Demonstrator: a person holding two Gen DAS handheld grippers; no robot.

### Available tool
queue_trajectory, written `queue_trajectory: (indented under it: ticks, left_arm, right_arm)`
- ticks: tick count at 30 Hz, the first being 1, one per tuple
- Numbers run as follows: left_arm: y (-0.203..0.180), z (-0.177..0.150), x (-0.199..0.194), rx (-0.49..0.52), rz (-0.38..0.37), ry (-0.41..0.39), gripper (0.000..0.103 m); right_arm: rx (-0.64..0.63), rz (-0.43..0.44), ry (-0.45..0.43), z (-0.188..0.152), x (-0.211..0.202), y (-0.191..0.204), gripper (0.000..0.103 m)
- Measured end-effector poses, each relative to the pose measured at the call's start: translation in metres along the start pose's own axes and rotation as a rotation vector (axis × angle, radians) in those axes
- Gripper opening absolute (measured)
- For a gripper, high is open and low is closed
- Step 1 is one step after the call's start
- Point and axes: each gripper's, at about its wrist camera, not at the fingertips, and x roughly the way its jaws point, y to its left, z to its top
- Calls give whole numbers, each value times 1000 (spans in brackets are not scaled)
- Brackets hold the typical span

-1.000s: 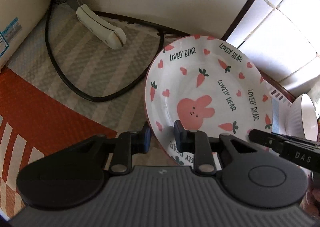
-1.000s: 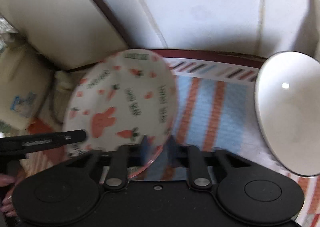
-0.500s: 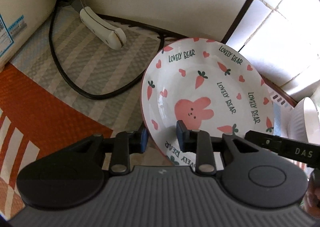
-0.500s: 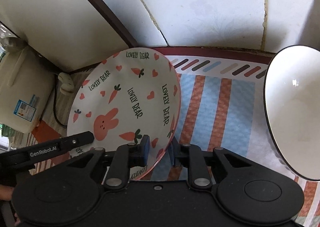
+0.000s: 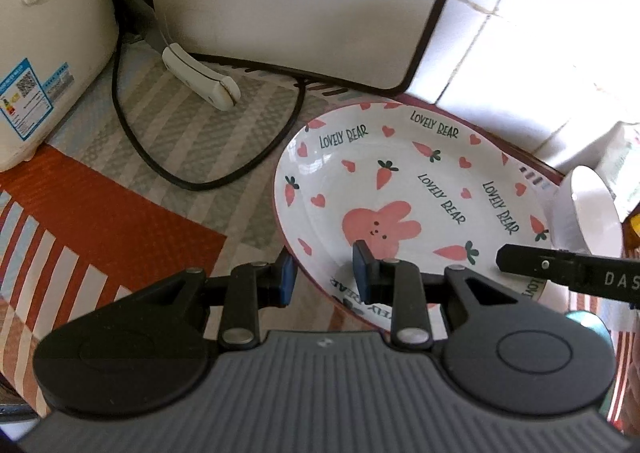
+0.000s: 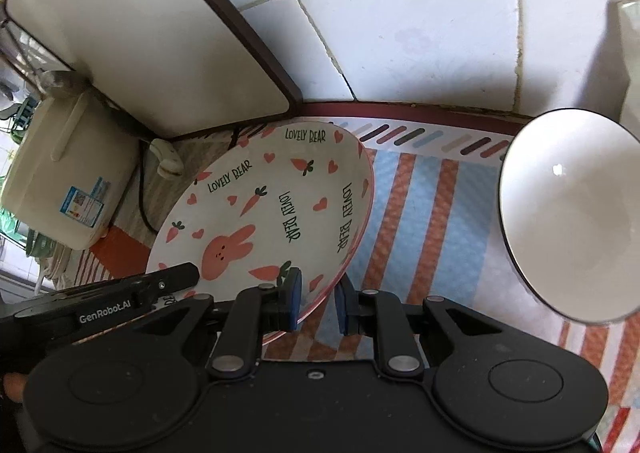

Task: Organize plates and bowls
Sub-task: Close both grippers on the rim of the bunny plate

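A white plate with a pink rabbit, carrots and "LOVELY BEAR" lettering (image 5: 404, 189) (image 6: 272, 213) is held tilted above the striped mat. My left gripper (image 5: 322, 277) is shut on the plate's near-left rim. My right gripper (image 6: 318, 303) is shut on the plate's right rim; its finger shows in the left wrist view (image 5: 560, 269). A white bowl with a dark rim (image 6: 576, 213) stands to the right of the plate and also shows in the left wrist view (image 5: 588, 209).
A cream appliance (image 5: 52, 41) stands at the left with a black cord (image 5: 168, 169) looping over the mat. A white panel with a dark edge (image 5: 288, 1) and a tiled wall (image 6: 400, 21) stand behind. A cream plug (image 5: 200, 77) lies near the panel.
Both grippers have drawn back and lifted with the plate; the plate sits farther right and flatter in the left view. The appliance has come into view.
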Motion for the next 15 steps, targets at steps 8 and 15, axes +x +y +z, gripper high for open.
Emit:
queue_trajectory:
  ticks: [8,15]
  left_arm:
    - [-10,-19,-44,25,-32,-18,26]
    - [-21,-41,-83,60,-68,-18,26]
  right_arm:
    - [2,21,-37,-25,-45,5,22]
    - [9,11,-64,-54,-88,13,22]
